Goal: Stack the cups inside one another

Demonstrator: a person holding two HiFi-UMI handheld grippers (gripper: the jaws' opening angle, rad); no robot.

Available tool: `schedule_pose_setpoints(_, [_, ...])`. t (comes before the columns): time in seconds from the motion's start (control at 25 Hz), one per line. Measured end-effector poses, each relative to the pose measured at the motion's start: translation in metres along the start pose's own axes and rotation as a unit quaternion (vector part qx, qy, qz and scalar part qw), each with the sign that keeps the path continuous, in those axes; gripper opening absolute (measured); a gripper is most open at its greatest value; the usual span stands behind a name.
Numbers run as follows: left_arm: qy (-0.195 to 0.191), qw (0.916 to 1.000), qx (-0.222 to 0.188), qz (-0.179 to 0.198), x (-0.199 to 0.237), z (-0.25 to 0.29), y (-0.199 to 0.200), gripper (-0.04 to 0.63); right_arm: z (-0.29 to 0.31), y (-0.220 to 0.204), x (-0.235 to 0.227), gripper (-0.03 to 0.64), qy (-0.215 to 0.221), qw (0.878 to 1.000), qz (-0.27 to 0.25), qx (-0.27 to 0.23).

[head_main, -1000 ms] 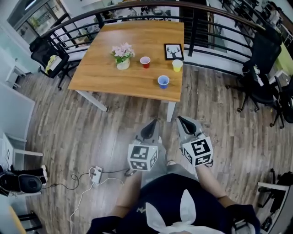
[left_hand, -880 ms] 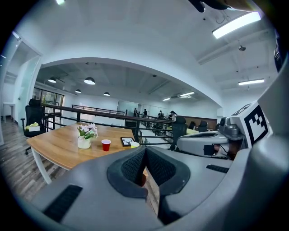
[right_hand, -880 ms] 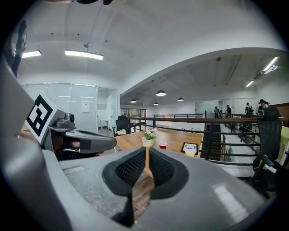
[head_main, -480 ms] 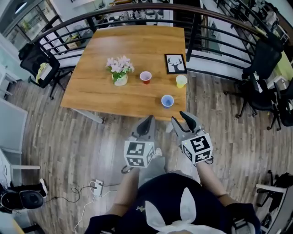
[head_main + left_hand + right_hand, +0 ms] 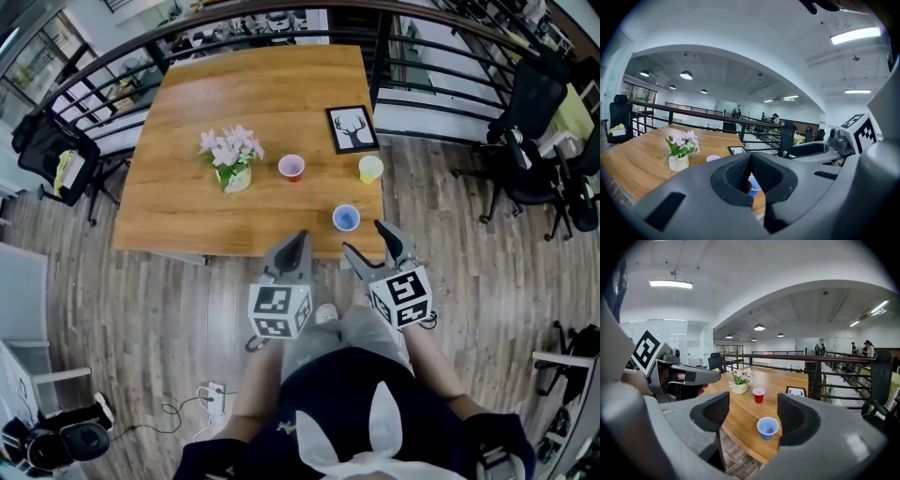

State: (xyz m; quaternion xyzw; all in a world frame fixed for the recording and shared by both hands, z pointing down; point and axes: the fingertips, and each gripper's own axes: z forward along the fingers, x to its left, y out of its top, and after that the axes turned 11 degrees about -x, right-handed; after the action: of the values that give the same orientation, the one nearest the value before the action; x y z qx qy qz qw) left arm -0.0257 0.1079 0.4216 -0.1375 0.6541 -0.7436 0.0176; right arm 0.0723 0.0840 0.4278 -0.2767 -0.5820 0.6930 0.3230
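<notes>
Three cups stand apart on the wooden table [image 5: 187, 202]: a blue cup [image 5: 346, 218] near the front edge, a red cup [image 5: 292, 167] further back and a yellow cup [image 5: 371, 169] to the right. My right gripper [image 5: 366, 239] hovers at the table's front edge just short of the blue cup [image 5: 768, 427]. Its jaws have just been opening and stand open with nothing between them. My left gripper [image 5: 298, 240] is beside it on the left, its pads [image 5: 751, 161] closed together and empty. The red cup [image 5: 759, 395] shows beyond the blue one.
A vase of pink flowers [image 5: 228, 159] stands left of the red cup, and a framed deer picture [image 5: 352, 128] lies behind the yellow cup. A black railing [image 5: 441, 70] runs behind the table. Office chairs [image 5: 530, 141] stand at the right.
Both grippers have moved forward from over the floor to the table's front edge. The right jaws went from shut to wide open. The left jaws stayed shut.
</notes>
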Motion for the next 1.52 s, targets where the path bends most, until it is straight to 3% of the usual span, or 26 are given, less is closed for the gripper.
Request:
schedule_pose_setpoints(0.32, [-0.007,0.9998,0.011,-0.018,0.021,0.014,-0.015,0.015,0.019,-0.027,-0.009,0.317,-0.016,0.999,0.000,0.038])
schedule_pose_setpoints(0.88, [0.002,0.9994,0.030,-0.014,0.062,0.054,-0.024,0.015,0.070,-0.062,-0.025,0.348,0.007,0.996,-0.010,0.087])
schedule_pose_setpoints(1.52, [-0.014,0.9960,0.088,-0.011,0.077,0.103,-0.061,0.015,0.108,-0.140,-0.049,0.373,0.019,0.986,0.011,0.165])
